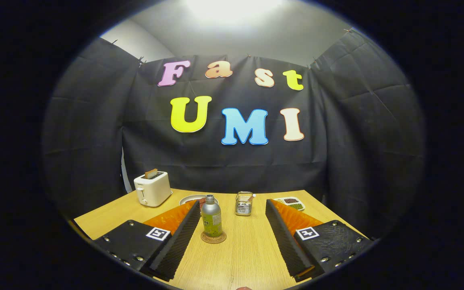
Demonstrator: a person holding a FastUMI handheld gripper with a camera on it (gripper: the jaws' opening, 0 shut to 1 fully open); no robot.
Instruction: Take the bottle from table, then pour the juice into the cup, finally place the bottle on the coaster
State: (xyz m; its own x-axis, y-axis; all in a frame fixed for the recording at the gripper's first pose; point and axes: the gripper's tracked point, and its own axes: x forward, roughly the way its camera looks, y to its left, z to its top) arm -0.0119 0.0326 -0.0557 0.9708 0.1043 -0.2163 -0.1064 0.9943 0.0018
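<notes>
Currently gripper (232,225) fingers spread wide, holding nothing; bottle (211,216) upright on coaster (213,237) between them, near the left finger; cup (244,203) beyond.

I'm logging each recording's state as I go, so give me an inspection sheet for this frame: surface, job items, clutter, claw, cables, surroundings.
Surface: light wooden table, no spills seen.
Job's things: bottle upright on the round coaster, just ahead of the fingers and nearer the left one, cap on; clear glass cup stands beyond the bottle, something inside it too small to tell.
Clutter: white toaster with a slice in its slot at the far left; a plate partly behind the left finger; a small dish with dark and green contents at the far right.
Claw: claw open, fingers wide apart, touching nothing.
Cables: nothing seen.
Surroundings: black cloth wall, pale ceiling with a bright light above.
</notes>
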